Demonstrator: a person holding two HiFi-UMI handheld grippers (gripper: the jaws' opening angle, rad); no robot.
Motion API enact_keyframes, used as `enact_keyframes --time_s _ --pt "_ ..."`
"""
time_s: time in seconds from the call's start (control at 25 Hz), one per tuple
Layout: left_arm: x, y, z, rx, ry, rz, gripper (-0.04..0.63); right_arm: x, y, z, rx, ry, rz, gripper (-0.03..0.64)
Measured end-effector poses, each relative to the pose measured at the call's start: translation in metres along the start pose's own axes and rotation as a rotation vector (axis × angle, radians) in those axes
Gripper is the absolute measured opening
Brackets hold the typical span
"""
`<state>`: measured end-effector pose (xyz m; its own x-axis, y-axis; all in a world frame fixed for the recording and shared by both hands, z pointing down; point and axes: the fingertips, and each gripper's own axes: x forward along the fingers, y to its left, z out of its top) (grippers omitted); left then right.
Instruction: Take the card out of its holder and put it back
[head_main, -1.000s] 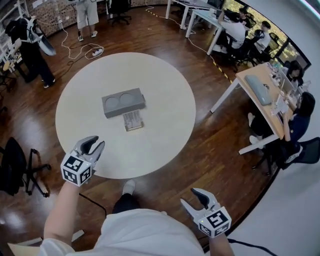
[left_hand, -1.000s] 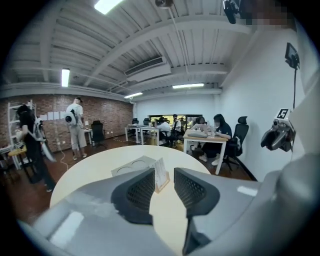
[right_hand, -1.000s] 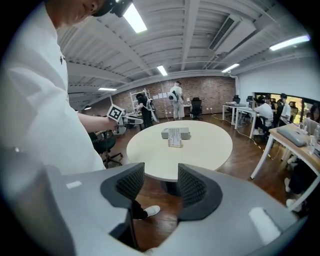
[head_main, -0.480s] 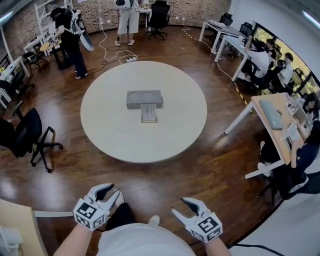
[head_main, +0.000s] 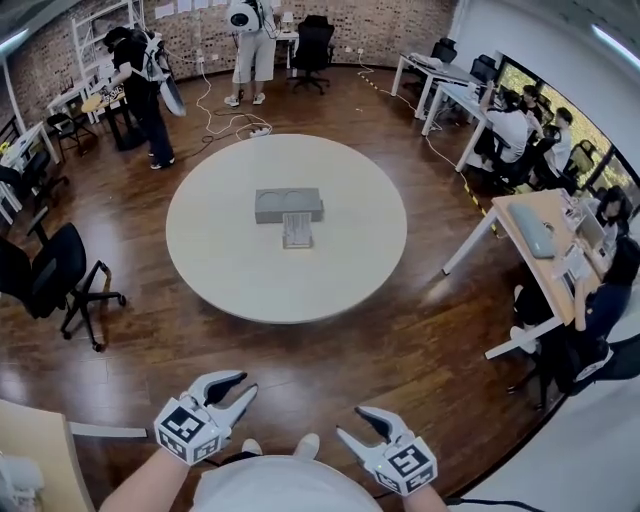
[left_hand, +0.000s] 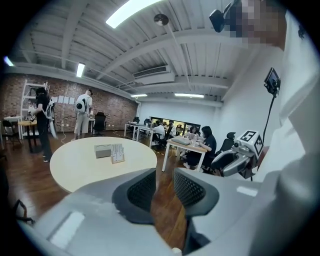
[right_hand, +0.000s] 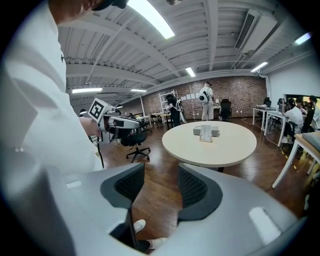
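- Grey ribbed fingers of the left gripper stood partly apart with nothing between them. They had just been closing a little and gripped nothing.
- Fingers of the right gripper were likewise apart and empty, with only floor showing through the gap.
- Both grippers had drawn back. A second ago the left one hung over the near edge of the worktop. Now both sat close in front of the person's body, with a wide strip of wooden floor between them and the worktop.
- That retreat suggested the task was not under way at this moment, either finished or not begun. Neither gripper could reach anything from there.
- The card appeared to stand upright in its clear holder near the middle of the round worktop, just on the near side of a grey block. Whether holder and block touched could not be told.
- From the fingers, the card lay far ahead and well apart, roughly midway between left and right.
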<state>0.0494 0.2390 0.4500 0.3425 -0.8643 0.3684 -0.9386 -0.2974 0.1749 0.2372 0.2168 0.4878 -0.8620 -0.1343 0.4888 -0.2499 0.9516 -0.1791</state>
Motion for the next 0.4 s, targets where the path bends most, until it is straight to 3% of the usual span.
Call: enact_keyframes --time_s 0.4 --pt "-0.045 0.001 -0.020 0.001 -0.012 -0.013 0.114 0.010 0.039 0.005 -0.027 0.005 -0.022 0.212"
